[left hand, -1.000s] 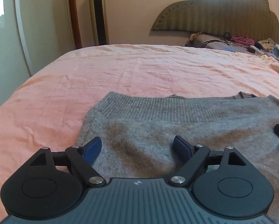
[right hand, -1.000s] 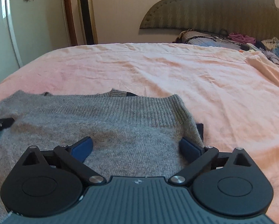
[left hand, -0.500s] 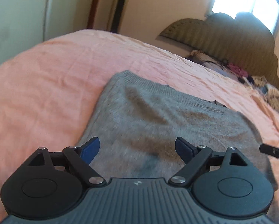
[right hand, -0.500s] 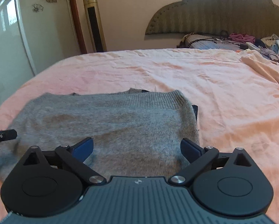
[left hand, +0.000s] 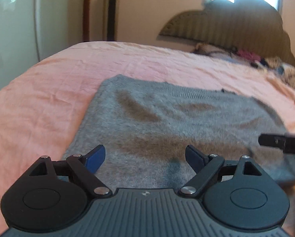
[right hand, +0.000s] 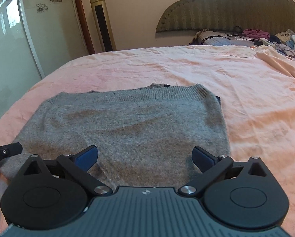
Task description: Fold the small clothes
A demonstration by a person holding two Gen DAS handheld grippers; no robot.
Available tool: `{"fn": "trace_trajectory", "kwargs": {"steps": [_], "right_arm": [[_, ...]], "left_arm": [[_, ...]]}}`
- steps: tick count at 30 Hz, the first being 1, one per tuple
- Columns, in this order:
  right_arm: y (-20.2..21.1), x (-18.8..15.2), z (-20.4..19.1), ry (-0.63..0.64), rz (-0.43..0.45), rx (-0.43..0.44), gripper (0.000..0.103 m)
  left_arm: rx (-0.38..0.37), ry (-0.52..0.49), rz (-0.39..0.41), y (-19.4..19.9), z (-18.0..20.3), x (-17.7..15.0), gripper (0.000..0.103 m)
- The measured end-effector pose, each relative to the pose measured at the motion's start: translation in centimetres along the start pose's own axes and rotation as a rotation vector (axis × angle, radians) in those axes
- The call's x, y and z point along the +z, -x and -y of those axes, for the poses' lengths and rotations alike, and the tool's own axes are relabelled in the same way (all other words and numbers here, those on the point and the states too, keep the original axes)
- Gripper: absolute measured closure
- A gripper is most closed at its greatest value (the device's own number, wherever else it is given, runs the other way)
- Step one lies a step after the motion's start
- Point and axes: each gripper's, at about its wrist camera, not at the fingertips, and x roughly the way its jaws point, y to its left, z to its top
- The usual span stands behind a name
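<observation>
I hold both grippers, left gripper [left hand: 145,159] and right gripper [right hand: 145,158], spread, empty; grey sweater [right hand: 127,122] looks soft, limp; grip near corners.

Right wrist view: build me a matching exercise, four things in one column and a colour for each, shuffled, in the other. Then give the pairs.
Things:
1. sweater
2. bedsheet
3. tower fan
4. pads of the right gripper, jaws open

Colours:
A. gold with a dark front panel
B. blue
C. grey
D. pink

Pairs: 1-C, 2-D, 3-A, 4-B
</observation>
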Motion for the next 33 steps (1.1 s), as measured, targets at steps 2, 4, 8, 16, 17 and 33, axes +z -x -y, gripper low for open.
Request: {"fn": "trace_trajectory", "kwargs": {"steps": [2,4,8,16,17,33], "right_arm": [[-1.5,0.0,-0.9,0.032,-0.03,-0.017,0.001],[-2.9,-1.3,-1.4,0.092,-0.09,-0.067,0.0],[-0.7,-3.5,-0.7,0.17,-0.038,-0.055,0.0],[0.9,-5.4,-1.4,0.17,-0.045,-0.051,0.0],[0.9,-5.3,-1.3,0.161,-0.05,-0.047,0.0],[1.4,-6.2,-0.9,0.141,0.012,-0.066,0.0]], "left_arm": [[0.015,-0.103,-0.047,-1.2,0.9,-1.0,0.014],[0.018,-0.164,-0.018,-0.2,0.7,-2.1,0.014],[0.003,-0.163,-0.029,2.4,-1.0,-2.5,0.013],[-0.069,-0.2,-0.016,1.2,1.3,-3.4,0.012],[-0.072,-0.196,-0.017,1.4,1.1,-3.5,0.012],[-0.056,-0.141,0.013,1.4,0.8,-4.2,0.007]]}}
